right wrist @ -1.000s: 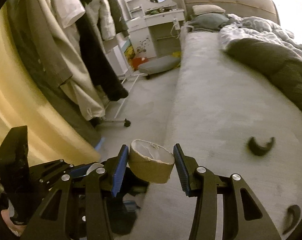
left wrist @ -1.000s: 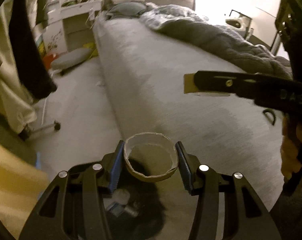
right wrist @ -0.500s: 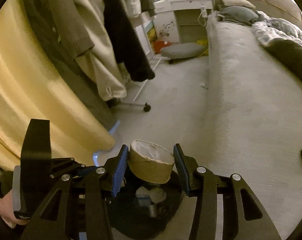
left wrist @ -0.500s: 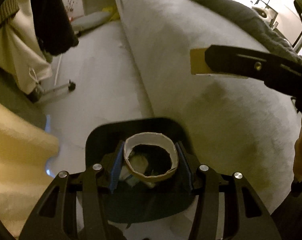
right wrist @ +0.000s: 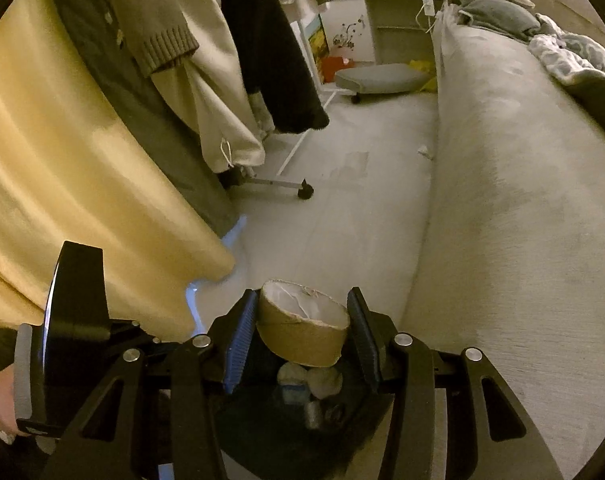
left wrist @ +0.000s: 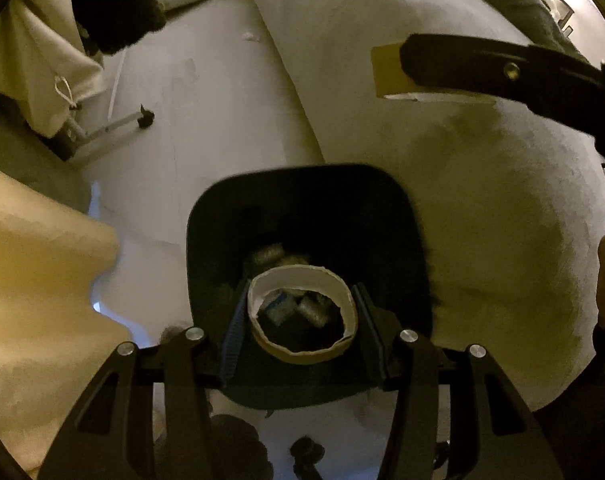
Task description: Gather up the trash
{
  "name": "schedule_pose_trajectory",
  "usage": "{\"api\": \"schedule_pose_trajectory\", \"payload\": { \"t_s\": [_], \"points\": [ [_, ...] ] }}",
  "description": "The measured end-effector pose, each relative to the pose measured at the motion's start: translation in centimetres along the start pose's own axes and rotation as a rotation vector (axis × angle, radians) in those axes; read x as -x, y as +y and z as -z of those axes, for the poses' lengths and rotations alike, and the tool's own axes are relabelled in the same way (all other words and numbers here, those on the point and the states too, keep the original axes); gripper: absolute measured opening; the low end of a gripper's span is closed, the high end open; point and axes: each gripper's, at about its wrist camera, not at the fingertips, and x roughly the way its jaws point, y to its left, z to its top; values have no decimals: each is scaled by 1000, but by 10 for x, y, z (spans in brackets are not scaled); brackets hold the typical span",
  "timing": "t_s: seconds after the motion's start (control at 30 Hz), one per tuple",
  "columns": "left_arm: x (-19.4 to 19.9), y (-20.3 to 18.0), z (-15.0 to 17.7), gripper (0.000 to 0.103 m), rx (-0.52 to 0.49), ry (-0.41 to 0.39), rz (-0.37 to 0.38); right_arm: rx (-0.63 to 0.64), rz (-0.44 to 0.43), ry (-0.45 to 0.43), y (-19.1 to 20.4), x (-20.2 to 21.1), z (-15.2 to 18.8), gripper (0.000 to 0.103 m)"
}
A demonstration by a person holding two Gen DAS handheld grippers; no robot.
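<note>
My left gripper (left wrist: 300,312) is shut on a brown cardboard ring (left wrist: 302,356), white inside and open-ended, held straight above a black trash bin (left wrist: 302,178) on the floor. Crumpled trash (left wrist: 286,308) in the bin shows through the ring. My right gripper (right wrist: 302,320) is shut on a second brown cardboard ring (right wrist: 298,340), tilted, just over the bin (right wrist: 262,432) with its wads of trash (right wrist: 318,384). In the left wrist view that right gripper's finger (left wrist: 482,68) crosses the upper right with the ring's edge (left wrist: 384,74) showing.
A grey bed (right wrist: 522,208) runs along the right, close beside the bin. A yellow curtain (right wrist: 62,184) hangs at the left. Clothes on a wheeled rack (right wrist: 286,188) hang beyond it. A white dresser (right wrist: 382,12) and a grey cushion (right wrist: 382,80) stand at the far end.
Both grippers have moved forward and down and tipped downward, each keeping its cardboard ring. The black bin has come fully into view under the left ring.
</note>
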Motion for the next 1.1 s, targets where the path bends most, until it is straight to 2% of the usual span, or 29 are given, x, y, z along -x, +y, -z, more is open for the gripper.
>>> {"api": "schedule_pose_trajectory", "payload": {
  "t_s": [0.1, 0.17, 0.43, 0.83, 1.1],
  "points": [
    [-5, 7, 4, 55, 14, 38, 11, 7, 1, 18, 3, -9, 0, 47],
    [-6, 13, 6, 63, 32, 56, 12, 12, 3, 30, 5, -14, 0, 47],
    [3, 34, 7, 73, 66, 24, -1, 17, 16, 94, 6, -36, 7, 47],
    [44, 53, 2, 73, 104, -152, -13, 21, 29, 241, 13, -81, 32, 47],
    [85, 67, -1, 73, 140, -336, -33, 37, 28, 322, 27, -106, 49, 47]
  ]
}}
